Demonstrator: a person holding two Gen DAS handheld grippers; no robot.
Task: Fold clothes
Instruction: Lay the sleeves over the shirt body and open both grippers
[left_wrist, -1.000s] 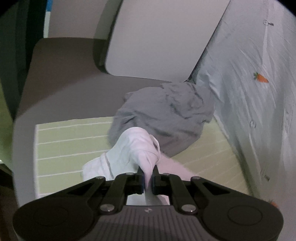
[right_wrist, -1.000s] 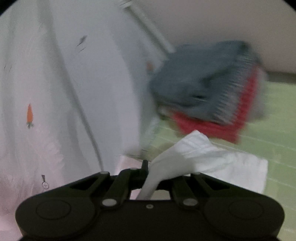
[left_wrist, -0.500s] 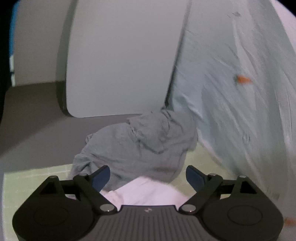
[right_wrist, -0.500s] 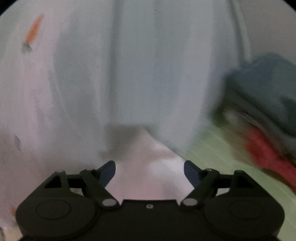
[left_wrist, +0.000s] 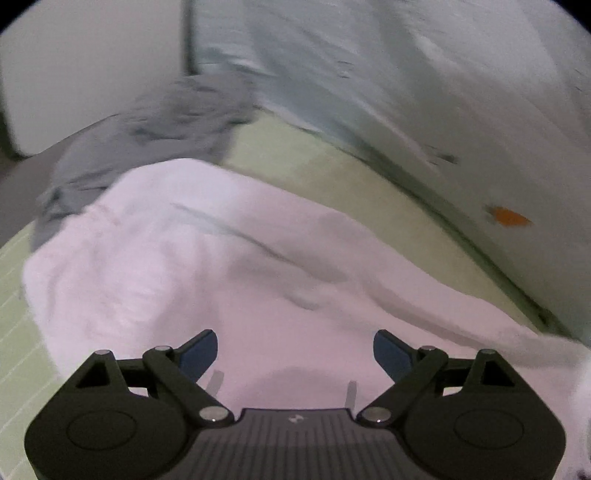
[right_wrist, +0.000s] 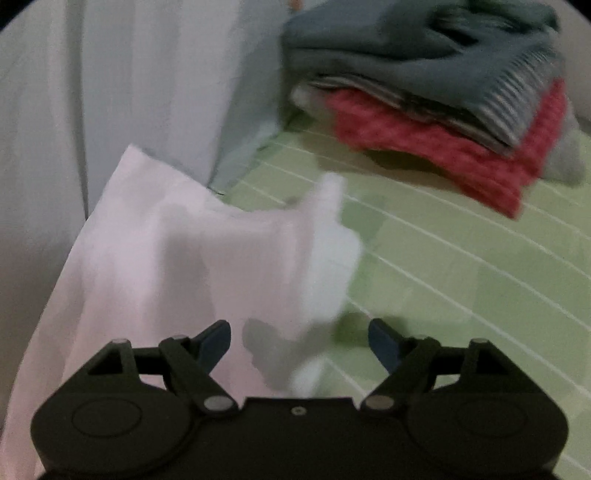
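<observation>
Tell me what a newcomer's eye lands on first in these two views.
First, the white garment sprawled on the green striped mat, filling the space ahead of the open left tool and right tool. Next, the folded stack with its red layer at upper right in the right view, then the crumpled grey garment behind the white one.

A green sheet (right_wrist: 461, 258) with thin white lines meets a pale, carrot-printed fabric (left_wrist: 461, 110), perhaps a curtain.

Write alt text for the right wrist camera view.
The open right gripper hovers over a white garment lying on a green striped sheet. Behind, a stack of folded clothes, gray on top and red beneath.
</observation>
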